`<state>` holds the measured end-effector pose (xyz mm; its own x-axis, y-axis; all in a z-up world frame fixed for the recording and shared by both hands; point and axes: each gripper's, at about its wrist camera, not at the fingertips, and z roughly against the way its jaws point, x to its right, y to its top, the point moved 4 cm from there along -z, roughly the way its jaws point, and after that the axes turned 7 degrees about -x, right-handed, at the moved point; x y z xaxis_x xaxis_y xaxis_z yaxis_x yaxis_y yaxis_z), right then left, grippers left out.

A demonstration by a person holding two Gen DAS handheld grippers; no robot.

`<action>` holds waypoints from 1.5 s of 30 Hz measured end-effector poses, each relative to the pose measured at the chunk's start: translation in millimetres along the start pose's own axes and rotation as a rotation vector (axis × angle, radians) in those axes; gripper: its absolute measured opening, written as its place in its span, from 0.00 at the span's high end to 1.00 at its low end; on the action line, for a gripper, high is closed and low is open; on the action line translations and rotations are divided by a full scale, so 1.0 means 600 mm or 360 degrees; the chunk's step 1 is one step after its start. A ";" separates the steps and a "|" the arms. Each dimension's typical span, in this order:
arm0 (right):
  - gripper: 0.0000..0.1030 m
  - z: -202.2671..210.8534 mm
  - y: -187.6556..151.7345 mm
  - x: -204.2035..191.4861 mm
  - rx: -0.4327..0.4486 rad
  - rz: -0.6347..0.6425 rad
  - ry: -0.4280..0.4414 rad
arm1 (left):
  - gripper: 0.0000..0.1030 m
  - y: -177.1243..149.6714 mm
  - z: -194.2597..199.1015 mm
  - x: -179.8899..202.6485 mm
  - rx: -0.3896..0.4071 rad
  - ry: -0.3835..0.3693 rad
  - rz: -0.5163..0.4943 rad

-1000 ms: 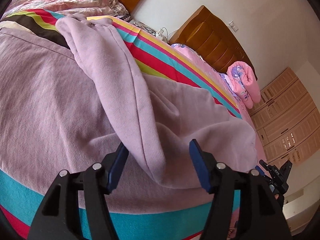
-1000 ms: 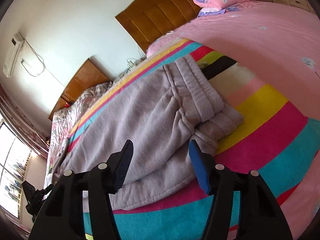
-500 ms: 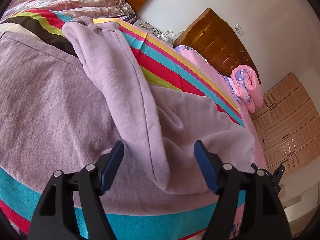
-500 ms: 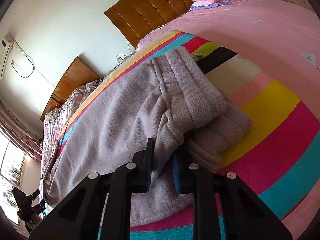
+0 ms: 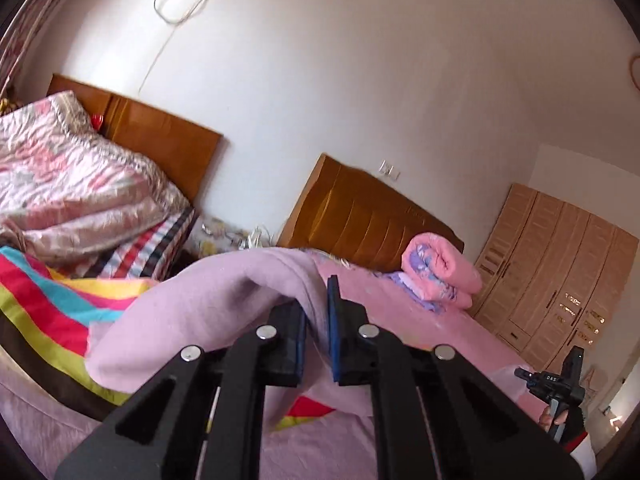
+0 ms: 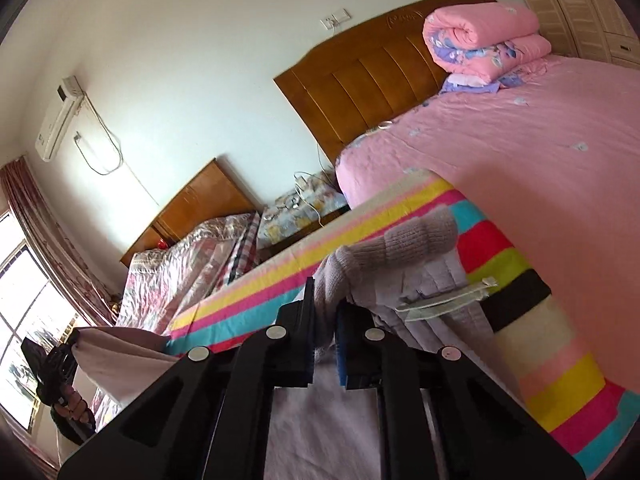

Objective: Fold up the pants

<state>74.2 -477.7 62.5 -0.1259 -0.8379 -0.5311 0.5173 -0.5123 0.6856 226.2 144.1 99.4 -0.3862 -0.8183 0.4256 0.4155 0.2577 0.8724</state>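
Lilac fleece fills both tongs: the left tongs (image 5: 317,328) are clamped on a fold of the pants (image 5: 208,312), the right tongs (image 6: 325,332) on their ribbed cuffs (image 6: 400,244) (a white label shows just beside). Held between the two, the pants hang raised over the striped blanket (image 6: 532,360) on the bed (image 6: 520,148), a rolled pink quilt (image 6: 484,36) beyond by the wooden headboard (image 6: 372,80).

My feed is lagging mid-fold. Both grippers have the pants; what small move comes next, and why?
Probably carry both held ends across the striped blanket together. The left gripper and right gripper are each shut on the pants, lifted off the bed, so the raised fabric is ready to lay over.
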 end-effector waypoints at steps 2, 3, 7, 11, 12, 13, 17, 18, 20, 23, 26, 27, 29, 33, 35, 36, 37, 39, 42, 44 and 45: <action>0.90 0.010 -0.039 0.020 -0.0042 -0.0011 -0.0016 | 0.91 -0.045 0.010 -0.016 -0.0135 0.0037 -0.0026; 0.90 0.008 -0.073 0.037 -0.0098 -0.0022 -0.0032 | 0.90 -0.086 0.010 -0.033 -0.0240 0.0092 -0.0025; 0.90 -0.029 -0.207 0.117 -0.0390 -0.0131 -0.0144 | 0.91 -0.269 0.015 -0.100 -0.0648 0.0307 0.0072; 0.90 -0.037 -0.233 0.133 -0.0405 -0.0169 -0.0174 | 0.92 -0.348 0.036 -0.130 -0.0729 0.0350 0.0227; 0.90 -0.038 -0.228 0.130 -0.0399 -0.0164 -0.0173 | 0.92 -0.349 0.035 -0.134 -0.0727 0.0353 0.0251; 0.90 -0.039 -0.221 0.125 -0.0397 -0.0142 -0.0181 | 0.92 -0.345 0.032 -0.136 -0.0725 0.0353 0.0268; 0.90 -0.010 -0.193 0.085 -0.0336 -0.0055 -0.0139 | 0.93 -0.310 0.062 -0.106 -0.0658 0.0267 0.0294; 0.90 0.002 -0.192 0.082 -0.0312 -0.0032 -0.0139 | 0.93 -0.303 0.075 -0.092 -0.0638 0.0246 0.0284; 0.90 0.010 -0.197 0.089 -0.0318 0.0003 -0.0204 | 0.93 -0.298 0.090 -0.066 -0.0639 0.0222 0.0261; 0.89 -0.020 -0.228 0.143 -0.0443 -0.0088 -0.0266 | 0.93 -0.336 0.083 -0.067 -0.0754 0.0291 0.0263; 0.89 -0.023 -0.238 0.157 -0.0439 -0.0129 -0.0228 | 0.93 -0.366 0.075 -0.101 -0.0816 0.0350 0.0361; 0.89 -0.018 -0.234 0.151 -0.0430 -0.0127 -0.0227 | 0.93 -0.365 0.076 -0.108 -0.0808 0.0334 0.0398; 0.89 -0.005 -0.222 0.136 -0.0397 -0.0110 -0.0194 | 0.93 -0.349 0.084 -0.102 -0.0759 0.0301 0.0398; 0.89 -0.005 -0.222 0.136 -0.0414 -0.0132 -0.0200 | 0.93 -0.320 0.095 -0.084 -0.0710 0.0279 0.0352; 0.91 -0.022 -0.243 0.166 -0.0461 -0.0243 -0.0190 | 0.93 -0.333 0.087 -0.094 -0.0769 0.0309 0.0360; 0.97 -0.019 -0.246 0.177 -0.0428 -0.0300 -0.0156 | 0.93 -0.346 0.081 -0.104 -0.0813 0.0326 0.0391; 0.96 -0.016 -0.248 0.182 -0.0419 -0.0336 -0.0126 | 0.92 -0.355 0.073 -0.112 -0.0852 0.0343 0.0422; 0.91 -0.012 -0.248 0.180 -0.0414 -0.0357 -0.0116 | 0.90 -0.369 0.069 -0.122 -0.0878 0.0345 0.0461; 0.74 -0.001 -0.247 0.155 -0.0411 -0.0277 -0.0148 | 0.79 -0.367 0.071 -0.121 -0.0861 0.0318 0.0477; 0.65 0.008 -0.255 0.136 -0.0412 -0.0266 -0.0119 | 0.66 -0.363 0.072 -0.116 -0.0849 0.0320 0.0458; 0.64 0.010 -0.262 0.126 -0.0421 -0.0268 -0.0086 | 0.58 -0.360 0.071 -0.111 -0.0845 0.0315 0.0457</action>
<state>-21.8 -461.6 -82.7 -0.2693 -0.7579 -0.5942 0.6866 -0.5838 0.4334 127.2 164.9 -107.5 -0.0604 -0.8471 0.5280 0.8512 0.2327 0.4705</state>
